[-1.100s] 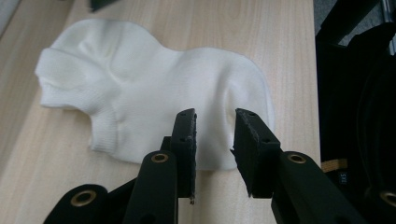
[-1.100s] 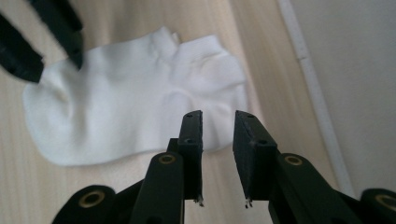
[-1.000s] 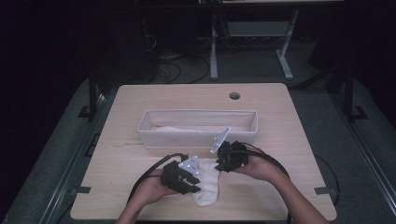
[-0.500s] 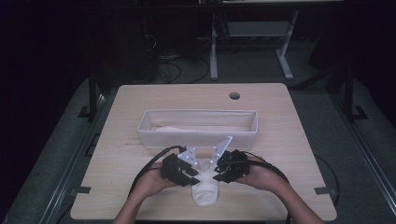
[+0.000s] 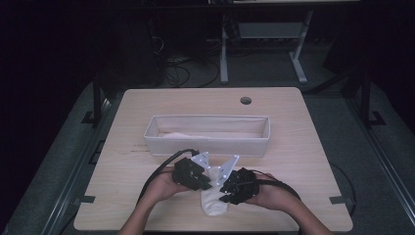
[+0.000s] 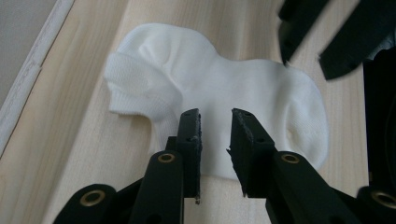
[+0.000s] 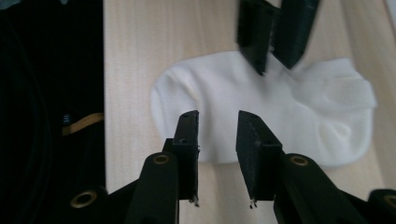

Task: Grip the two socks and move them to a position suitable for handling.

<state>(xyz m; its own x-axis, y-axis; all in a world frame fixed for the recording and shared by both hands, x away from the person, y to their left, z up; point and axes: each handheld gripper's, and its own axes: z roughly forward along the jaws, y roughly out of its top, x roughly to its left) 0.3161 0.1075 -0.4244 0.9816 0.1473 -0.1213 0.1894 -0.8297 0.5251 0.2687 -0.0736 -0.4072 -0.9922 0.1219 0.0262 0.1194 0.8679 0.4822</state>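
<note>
socks: 1 [image 5: 214, 201] | bins: 1 [image 5: 205, 145] | tables: 1 [image 5: 303, 142] | grippers: 2 [image 5: 205, 177] [image 5: 226, 188]

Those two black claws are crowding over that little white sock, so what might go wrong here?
1. The sock lies flat on the table, so the left gripper, whose fingers have just been closing with a gap left, may pinch only the top layer or slip off.
2. The right gripper works close by over the same sock, so the two might bump.
3. The sock is near the table's front edge and may get pushed off.
</note>
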